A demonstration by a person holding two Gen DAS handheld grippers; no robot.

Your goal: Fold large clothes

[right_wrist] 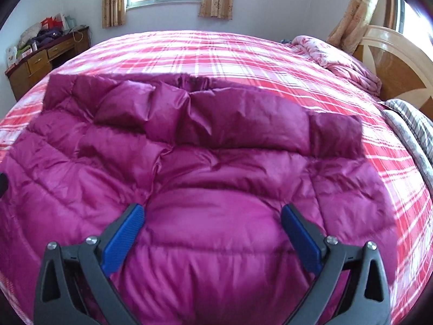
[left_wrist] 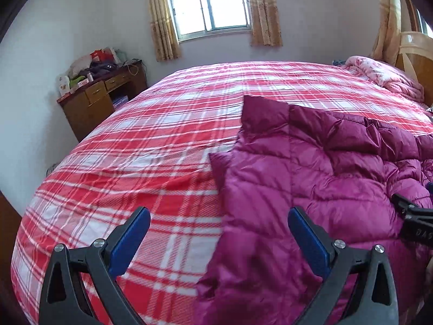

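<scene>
Magenta quilted down jacket (left_wrist: 311,189) is seen spread on the red plaid bedspread (left_wrist: 135,162), occupying the right half of the left wrist view. The left gripper (left_wrist: 219,233) is held with jaws wide apart, nothing between the pads; its right blue pad sits over the jacket's left edge, its left pad over bare bedspread. That edge runs away from the camera toward a far corner, so the jaws straddle the hem line rather than the jacket body. The tip of the right gripper (left_wrist: 414,216) is visible at the right edge, over the jacket.

In the right wrist view, the jacket (right_wrist: 203,176) fills the frame directly ahead of and below the right gripper (right_wrist: 212,234). Jaws are spread fully, nothing clamped. The long axis of the jacket lies across the frame, left to right; a darker sleeve or folded band (right_wrist: 243,119) lies across the far side.

Judgement: the right gripper is centred over the body, the left is nearer the free side edge, so an edge pick for the next fold is better placed for the left.
</scene>
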